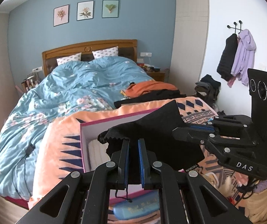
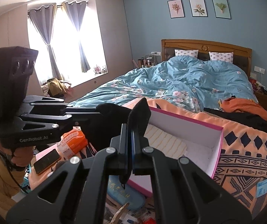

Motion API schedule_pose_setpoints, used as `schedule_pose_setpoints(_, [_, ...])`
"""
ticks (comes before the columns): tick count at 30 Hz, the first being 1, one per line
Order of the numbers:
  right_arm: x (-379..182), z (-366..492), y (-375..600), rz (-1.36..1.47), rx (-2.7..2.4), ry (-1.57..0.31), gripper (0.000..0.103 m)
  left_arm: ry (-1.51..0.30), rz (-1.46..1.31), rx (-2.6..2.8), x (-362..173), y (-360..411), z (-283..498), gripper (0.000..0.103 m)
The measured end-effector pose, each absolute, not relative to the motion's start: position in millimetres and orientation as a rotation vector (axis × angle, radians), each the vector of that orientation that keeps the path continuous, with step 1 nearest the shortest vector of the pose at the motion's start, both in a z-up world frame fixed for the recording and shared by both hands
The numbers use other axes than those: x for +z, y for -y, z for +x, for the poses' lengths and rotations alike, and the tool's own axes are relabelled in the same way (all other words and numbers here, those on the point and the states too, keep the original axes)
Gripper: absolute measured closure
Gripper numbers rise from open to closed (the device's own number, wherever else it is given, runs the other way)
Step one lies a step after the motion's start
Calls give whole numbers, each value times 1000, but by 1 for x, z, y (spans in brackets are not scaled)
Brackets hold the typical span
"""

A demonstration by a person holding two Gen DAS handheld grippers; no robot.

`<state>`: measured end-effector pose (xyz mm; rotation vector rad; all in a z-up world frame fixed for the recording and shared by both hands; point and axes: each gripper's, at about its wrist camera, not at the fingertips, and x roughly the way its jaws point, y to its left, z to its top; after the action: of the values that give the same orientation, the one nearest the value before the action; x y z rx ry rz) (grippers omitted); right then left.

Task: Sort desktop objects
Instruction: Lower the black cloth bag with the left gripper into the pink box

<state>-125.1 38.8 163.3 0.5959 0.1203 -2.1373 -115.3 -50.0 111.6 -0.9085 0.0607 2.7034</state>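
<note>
Together, the left gripper and right gripper are pinching a limp, light black cloth by opposite edges above the box.

A blue accent wall fills the upper middle of both views, carrying three framed botanical prints. Below them stands a wooden headboard and a bed under a blue floral duvet. At the upper left of the right wrist view, grey-blue curtains frame a bright window. Jackets hang from wall hooks at the right of the left wrist view.
</note>
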Motion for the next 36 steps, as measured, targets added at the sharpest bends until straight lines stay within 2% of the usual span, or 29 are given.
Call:
schedule_pose_setpoints(12, [157,-159,-19,654,-2143,-122,99,-50,-974,2727,98,54,-155,95])
schedule_pose_setpoints(36, [111,-221,29,832,-2133,-219,99,1,-1168,2732,45,73,-224,95])
